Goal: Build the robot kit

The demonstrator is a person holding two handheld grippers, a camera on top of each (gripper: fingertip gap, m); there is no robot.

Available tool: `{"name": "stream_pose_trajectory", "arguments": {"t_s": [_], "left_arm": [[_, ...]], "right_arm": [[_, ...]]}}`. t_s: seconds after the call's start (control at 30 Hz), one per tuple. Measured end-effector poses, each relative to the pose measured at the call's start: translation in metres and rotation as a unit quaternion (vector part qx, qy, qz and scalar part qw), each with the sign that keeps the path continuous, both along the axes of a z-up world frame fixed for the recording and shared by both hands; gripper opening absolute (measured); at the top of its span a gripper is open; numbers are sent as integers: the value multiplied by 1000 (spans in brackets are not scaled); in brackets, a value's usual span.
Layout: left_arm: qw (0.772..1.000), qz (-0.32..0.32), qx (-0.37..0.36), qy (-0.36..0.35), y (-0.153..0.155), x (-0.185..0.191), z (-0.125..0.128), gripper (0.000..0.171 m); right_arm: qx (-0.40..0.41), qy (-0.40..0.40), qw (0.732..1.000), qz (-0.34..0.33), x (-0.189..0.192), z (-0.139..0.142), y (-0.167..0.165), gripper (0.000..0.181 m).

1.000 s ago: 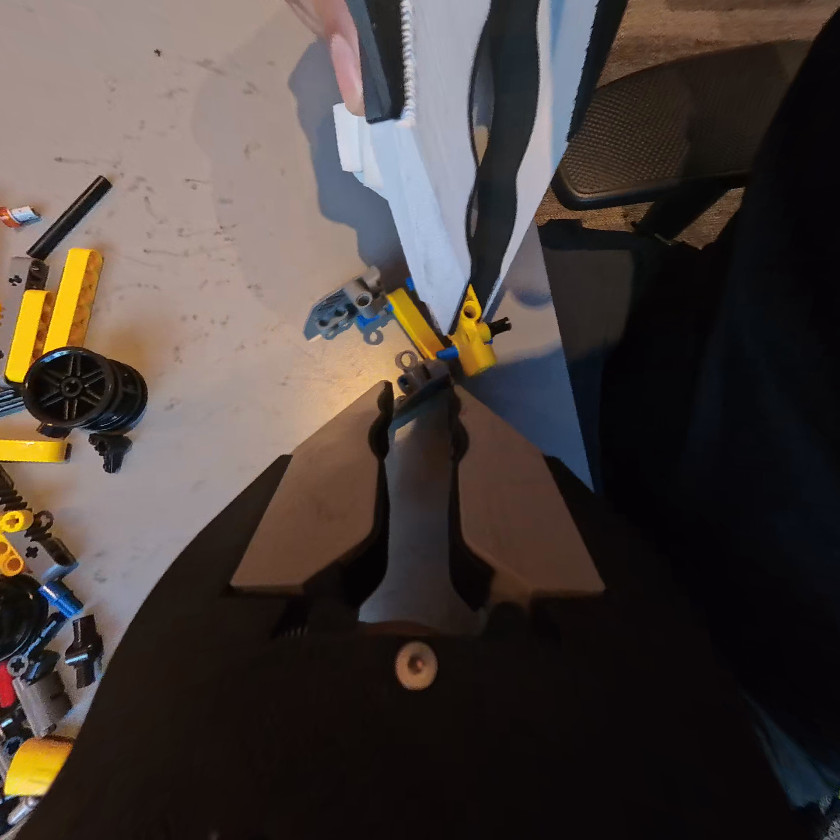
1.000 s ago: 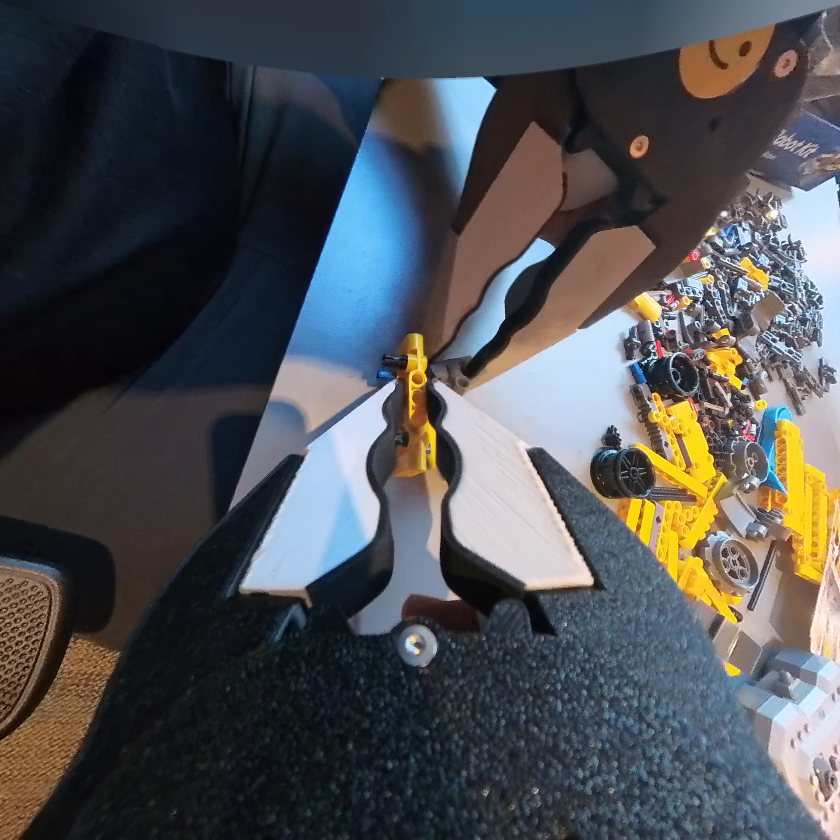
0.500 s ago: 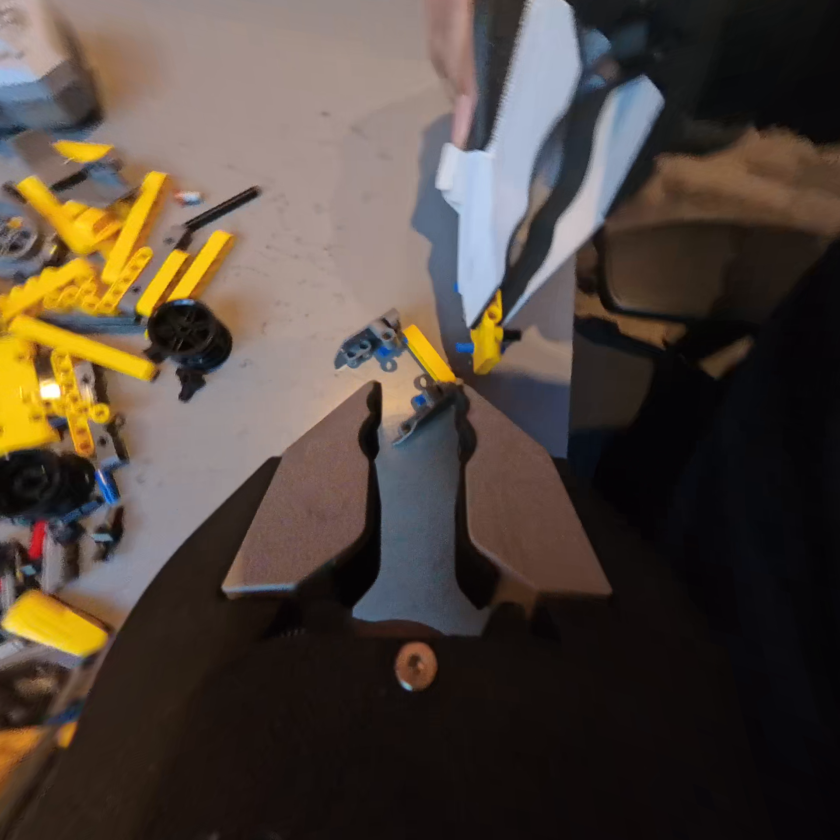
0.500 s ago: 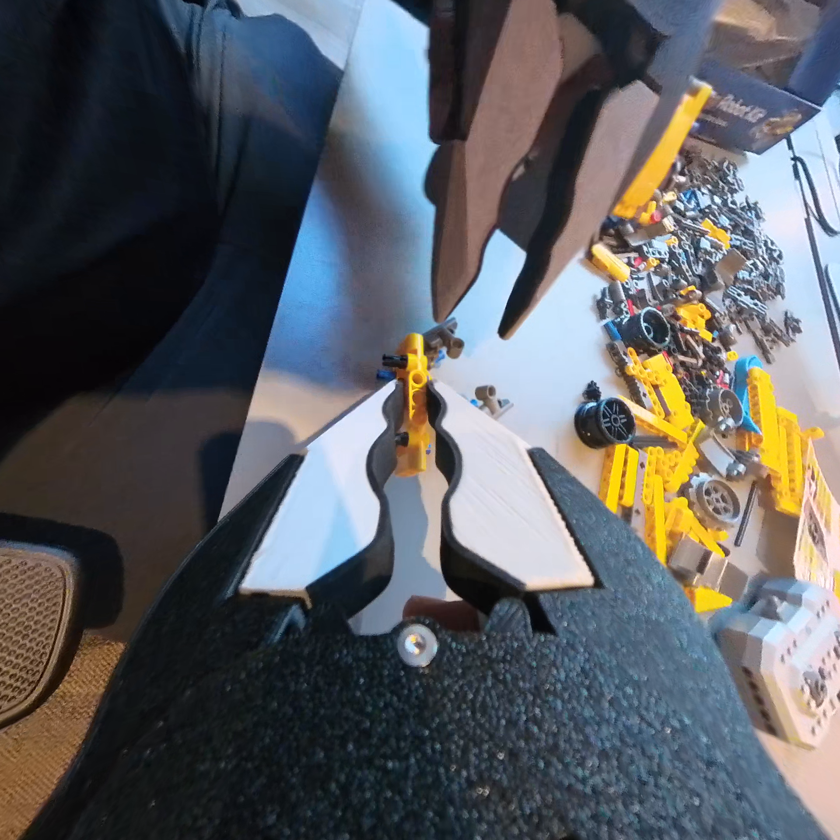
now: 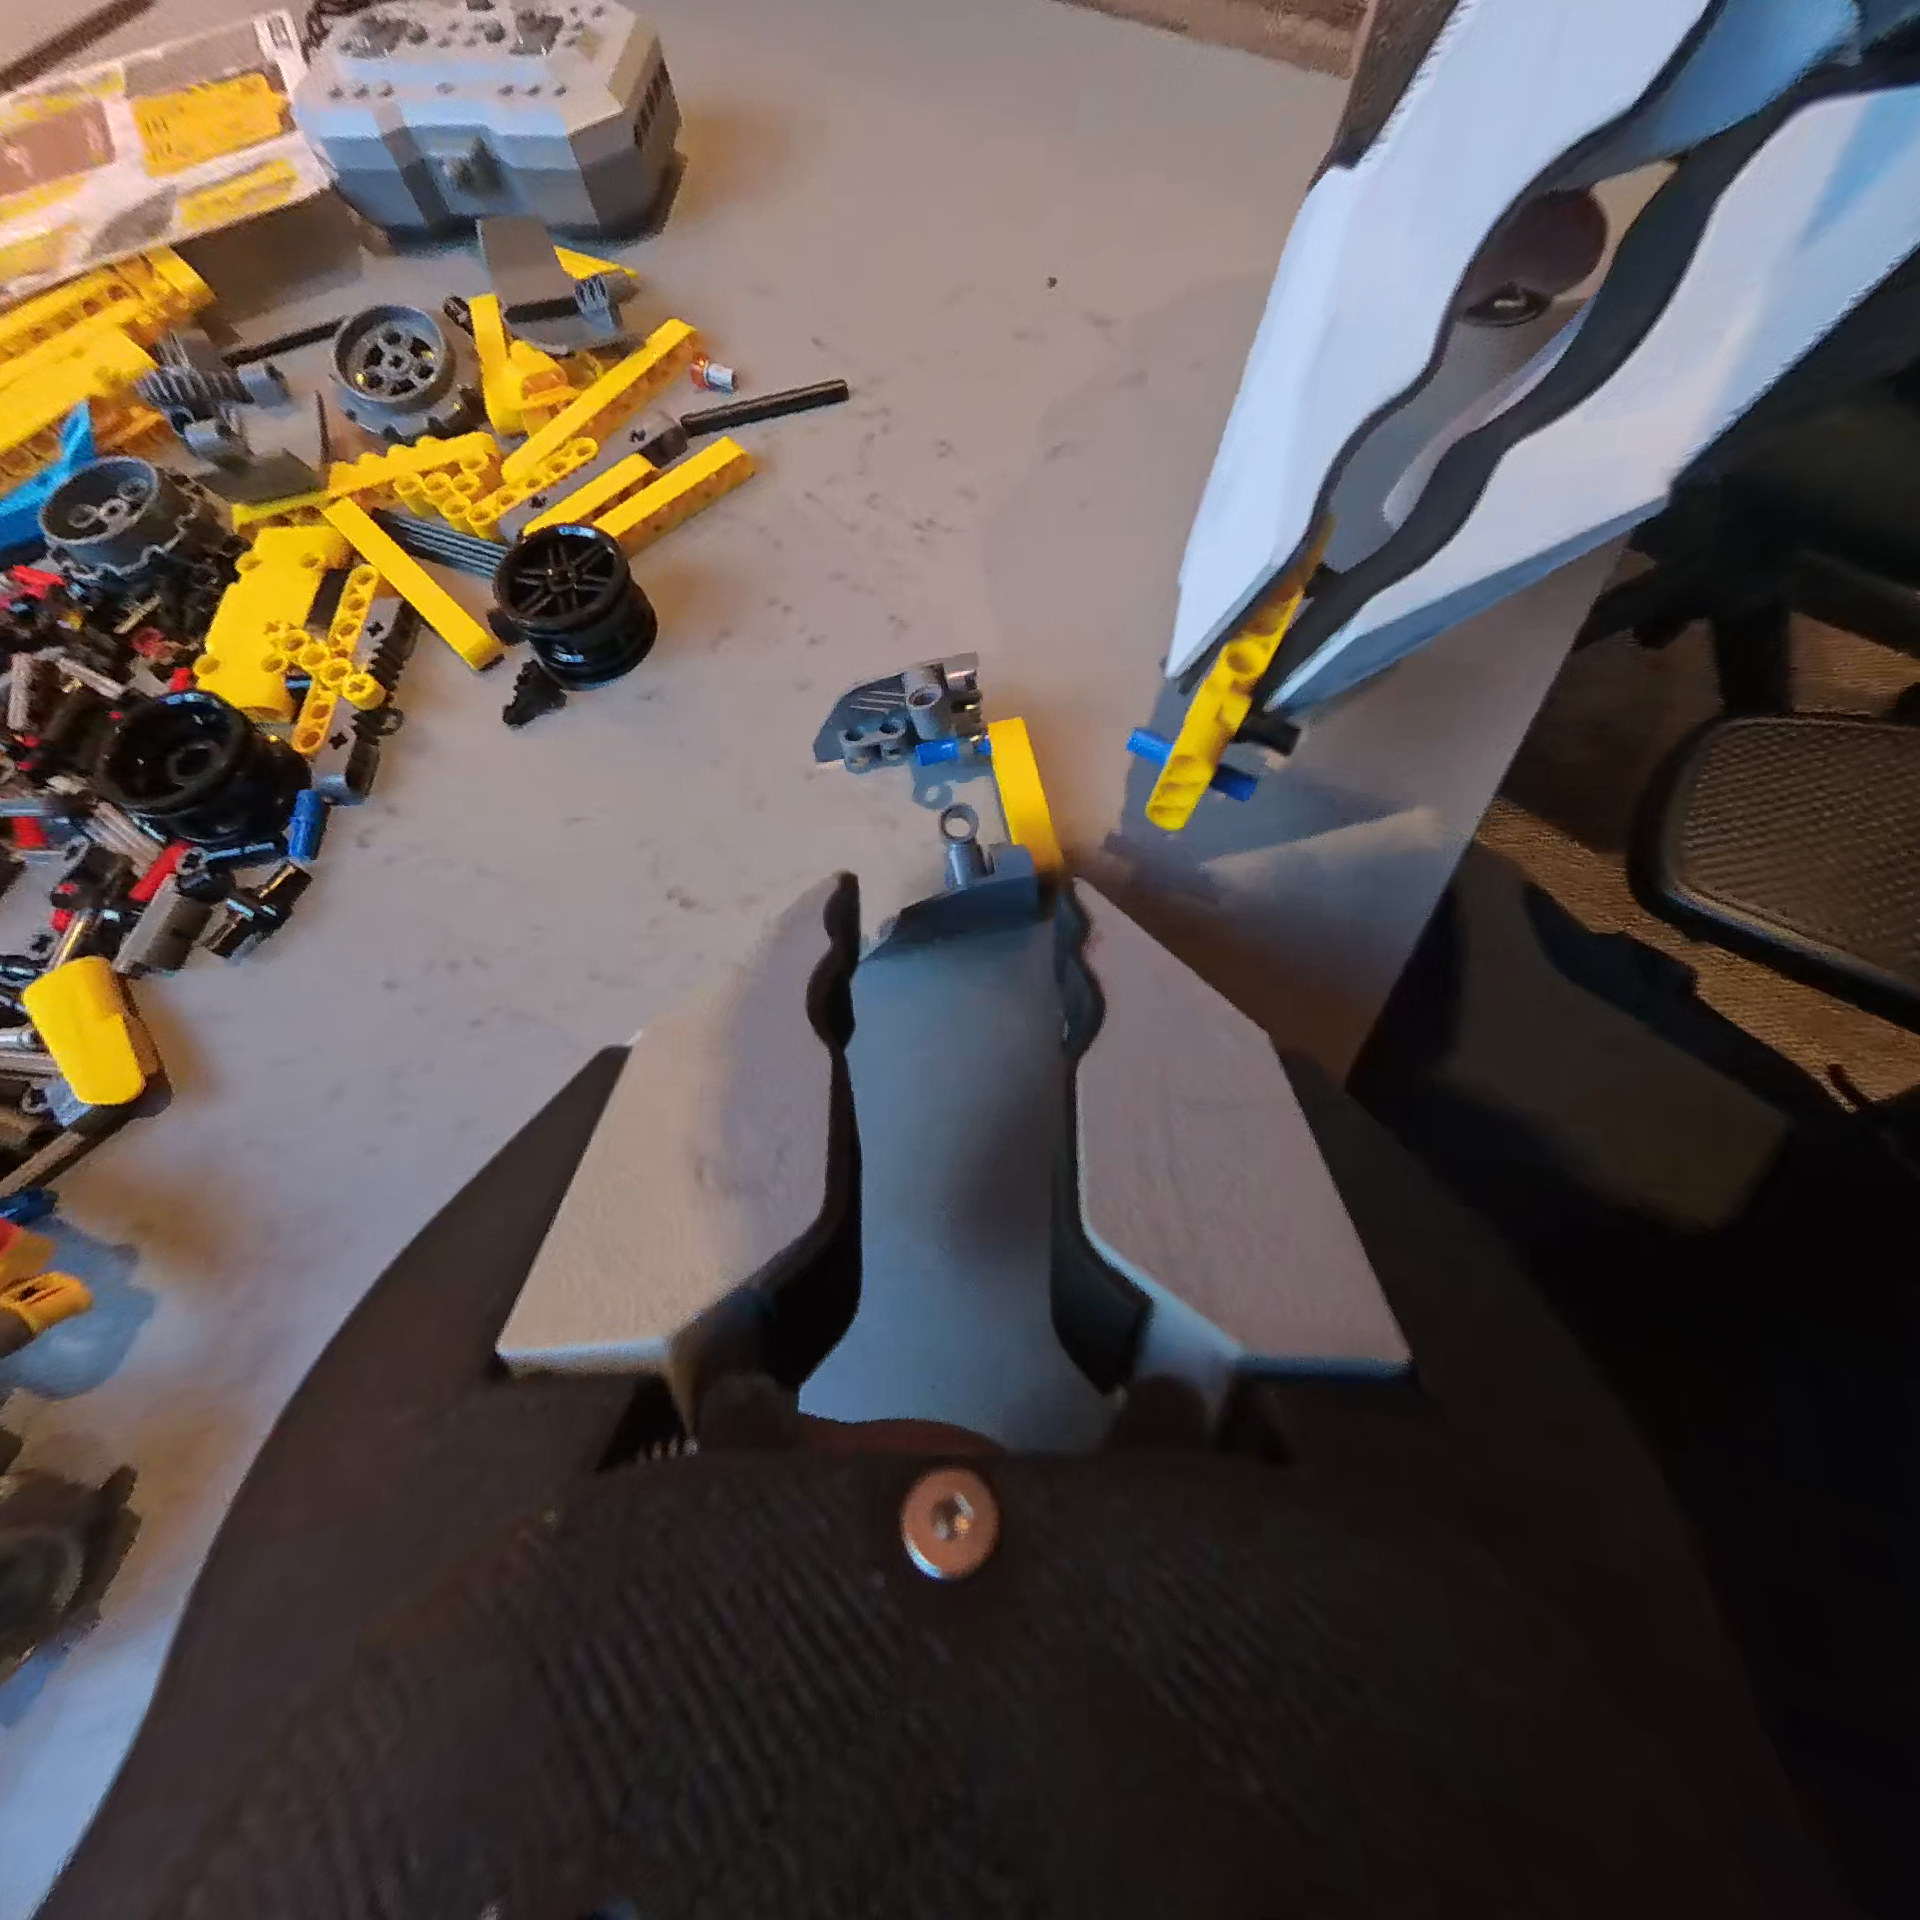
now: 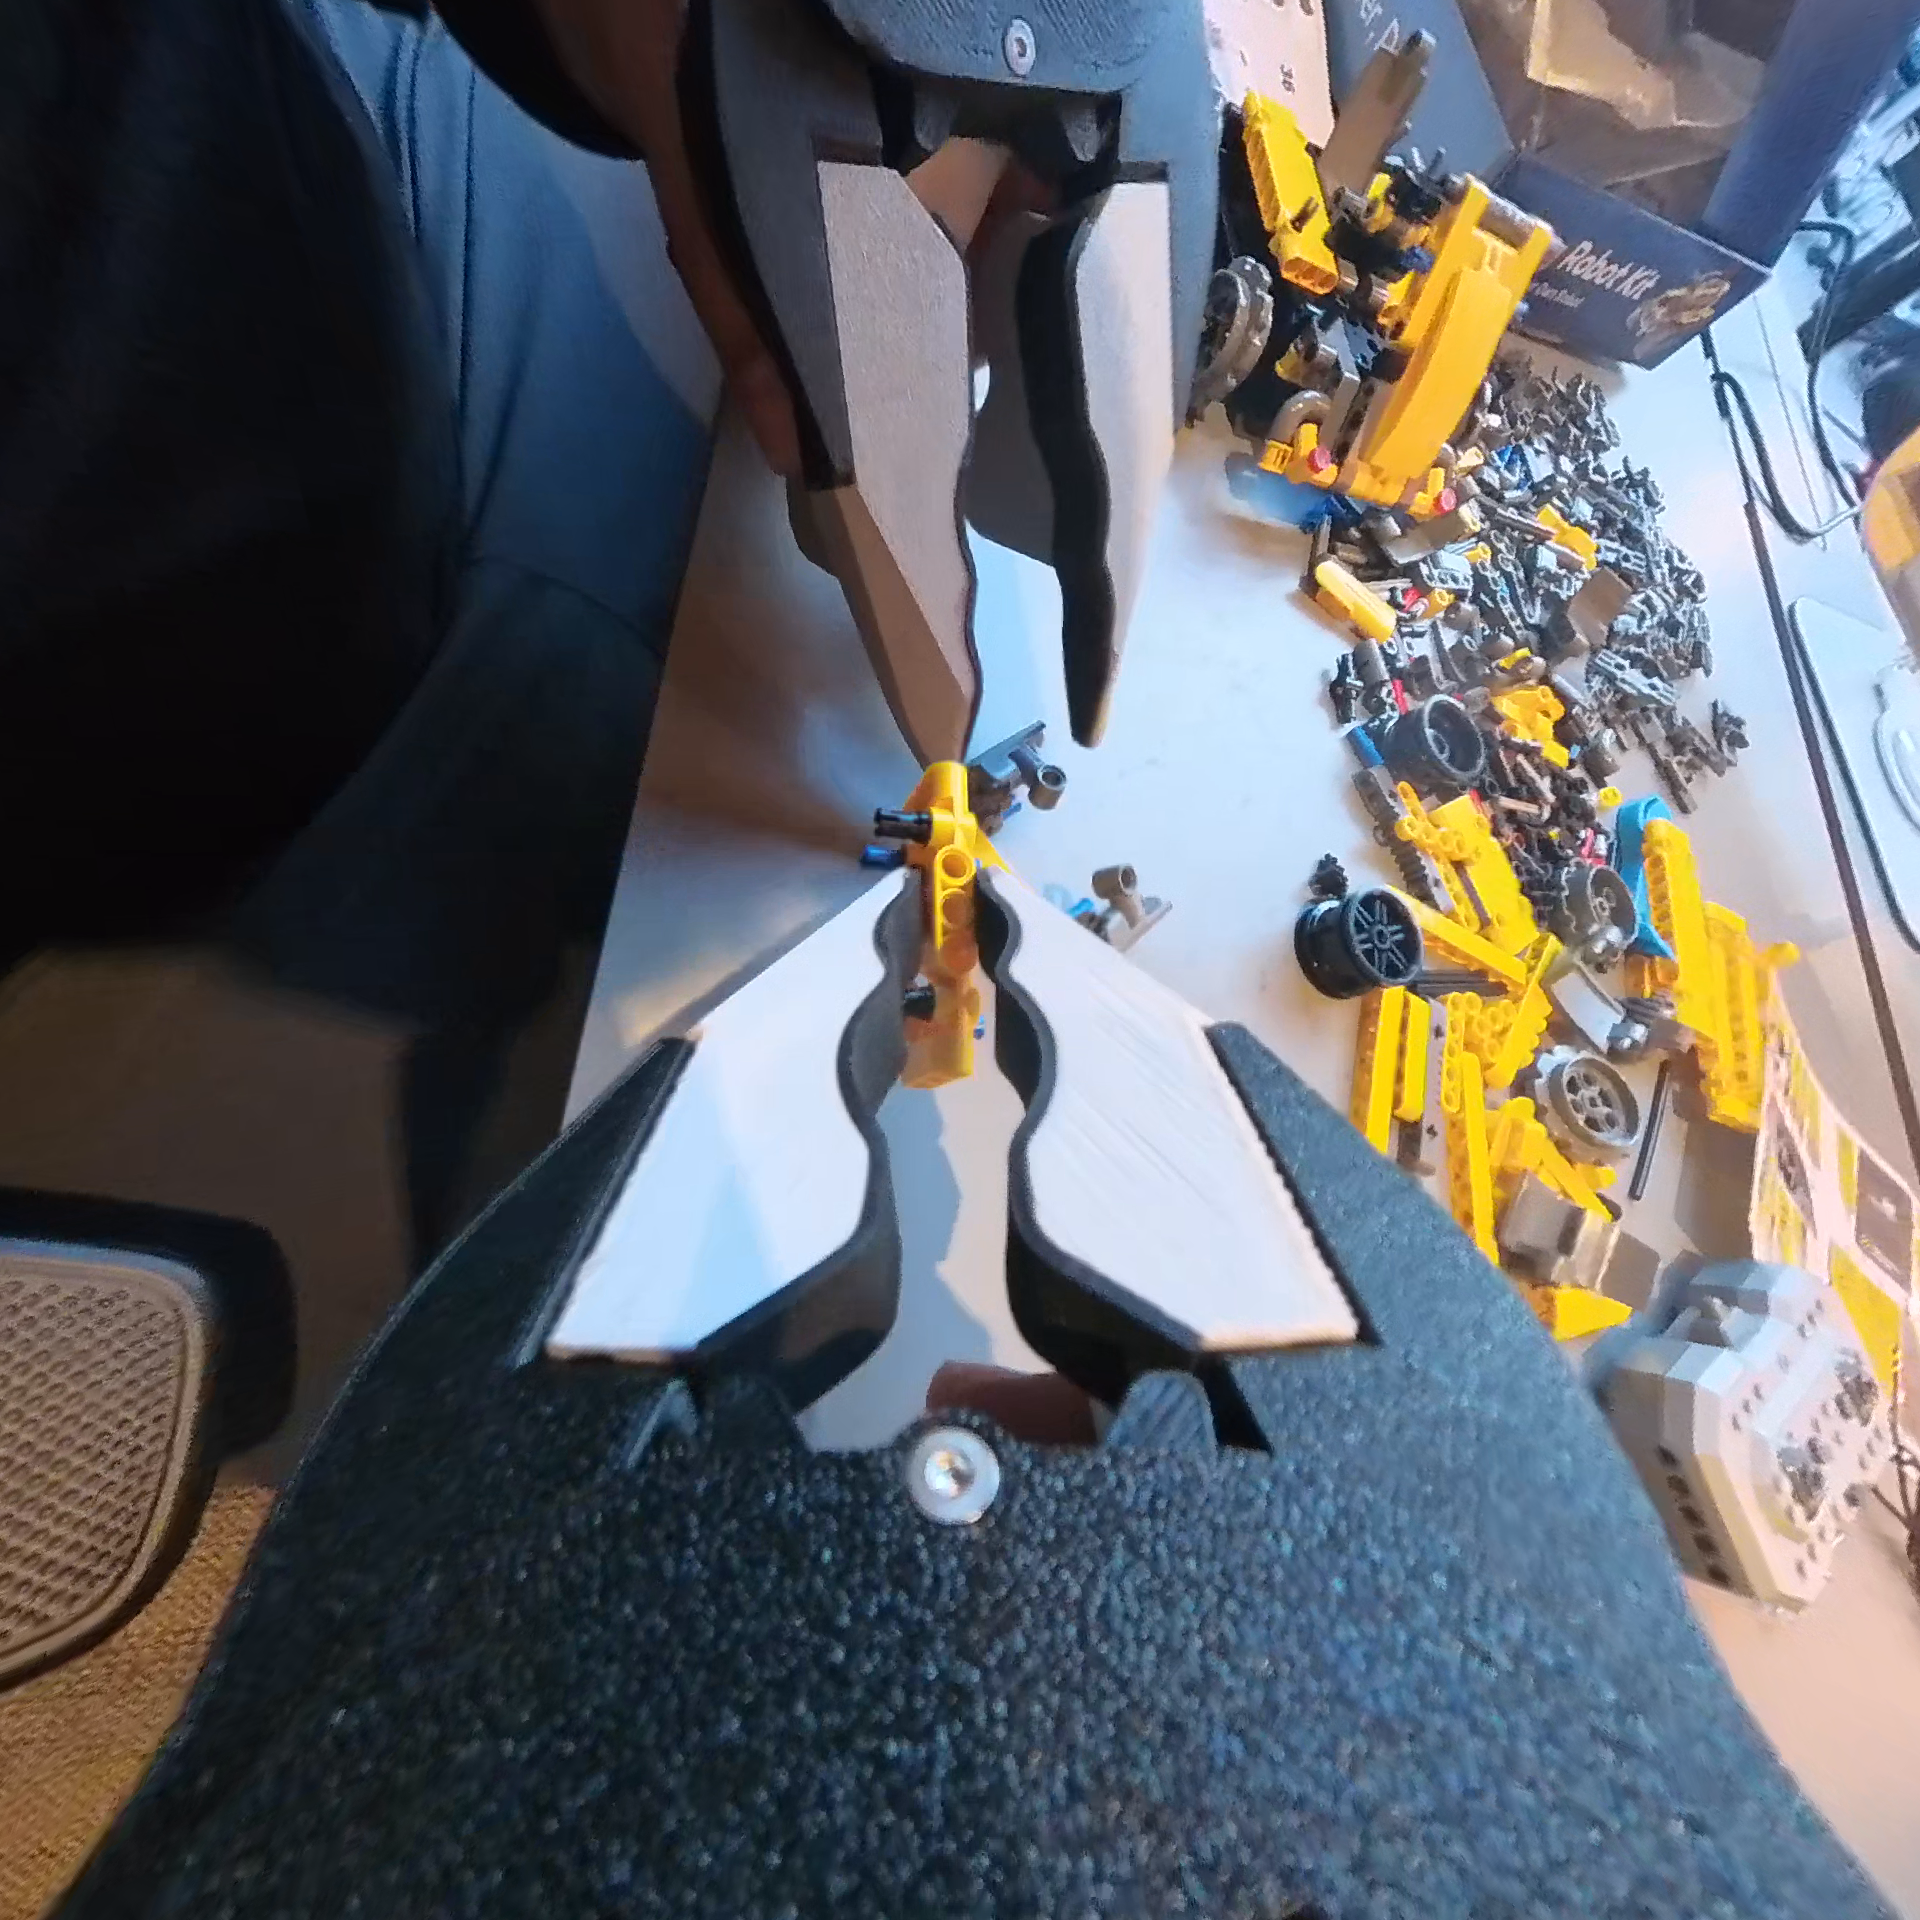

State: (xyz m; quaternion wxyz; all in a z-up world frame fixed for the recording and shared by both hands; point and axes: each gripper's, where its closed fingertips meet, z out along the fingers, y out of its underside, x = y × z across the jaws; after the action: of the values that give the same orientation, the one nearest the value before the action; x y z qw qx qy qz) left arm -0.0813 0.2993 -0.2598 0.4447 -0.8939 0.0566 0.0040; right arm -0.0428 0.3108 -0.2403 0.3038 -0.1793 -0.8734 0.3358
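Observation:
My right gripper (image 6: 945,878) is shut on a yellow holed beam (image 6: 943,935) with blue and black pins, held above the table's near edge. It also shows in the left wrist view (image 5: 1236,686) with the beam (image 5: 1210,727). My left gripper (image 5: 956,888) is open, its tips on either side of a small dark grey piece (image 5: 971,899) that lies on the table. In the right wrist view the left gripper (image 6: 1029,727) hangs just above that grey piece (image 6: 1013,769). A small grey, blue and yellow assembly (image 5: 914,717) lies just beyond.
A pile of yellow, black and grey bricks (image 5: 312,582) with a black wheel (image 5: 571,603) lies to the left on the pale table (image 5: 935,312). A grey hub block (image 5: 488,104) stands behind it. A half-built yellow model (image 6: 1403,260) stands far off. A chair (image 5: 1766,831) is past the table edge. Spacing between my two grippers at the tips: around 5 centimeters. From either gripper's tips it is about 25 centimeters to the grey hub block (image 5: 488,104). Seen from the right wrist view (image 6: 1754,1374) as well.
My left gripper has opened, let go of the small grey piece and lifted away from it. My right gripper still holds the yellow beam and has drawn apart from the left.

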Motion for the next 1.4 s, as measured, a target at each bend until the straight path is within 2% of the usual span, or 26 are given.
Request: {"name": "stream_pose_trajectory", "arguments": {"t_s": [0.13, 0.23, 0.33, 0.4, 0.5, 0.7, 0.8, 0.93, 1.13, 1.4], "left_arm": [[1000, -16, 2, -5, 2, 2, 1, 17], [998, -50, -4, 27, 2, -7, 1, 16], [991, -126, -19, 29, 1, -10, 0, 16], [977, -212, -20, 11, -4, -2, 0, 16], [969, -245, -23, 29, -4, -10, 1, 16], [981, -193, -13, 16, -9, -19, 5, 38], [993, -118, -1, -4, -4, -27, 8, 37], [997, -73, -16, -13, 0, -28, -1, 41], [997, -78, -20, 12, -5, -22, -5, 30], [995, -98, -19, 19, -3, -24, -5, 29]], "right_arm": [[23, 5, 1000, 19, -3, 0, -7, 9], [27, -1, 999, 29, -7, -2, -10, 9], [25, -7, 999, 38, -13, -3, -15, 9], [22, -11, 999, 42, -16, -4, -18, 9], [17, -17, 999, 41, -18, -6, -21, 9], [5, -21, 999, 30, -17, -6, -20, 9], [1, -24, 999, 26, -18, -7, -18, 9], [4, -24, 999, 28, -20, -7, -17, 9], [11, -24, 999, 32, -22, -7, -16, 9], [29, -21, 998, 55, -29, -8, -16, 9]]}}
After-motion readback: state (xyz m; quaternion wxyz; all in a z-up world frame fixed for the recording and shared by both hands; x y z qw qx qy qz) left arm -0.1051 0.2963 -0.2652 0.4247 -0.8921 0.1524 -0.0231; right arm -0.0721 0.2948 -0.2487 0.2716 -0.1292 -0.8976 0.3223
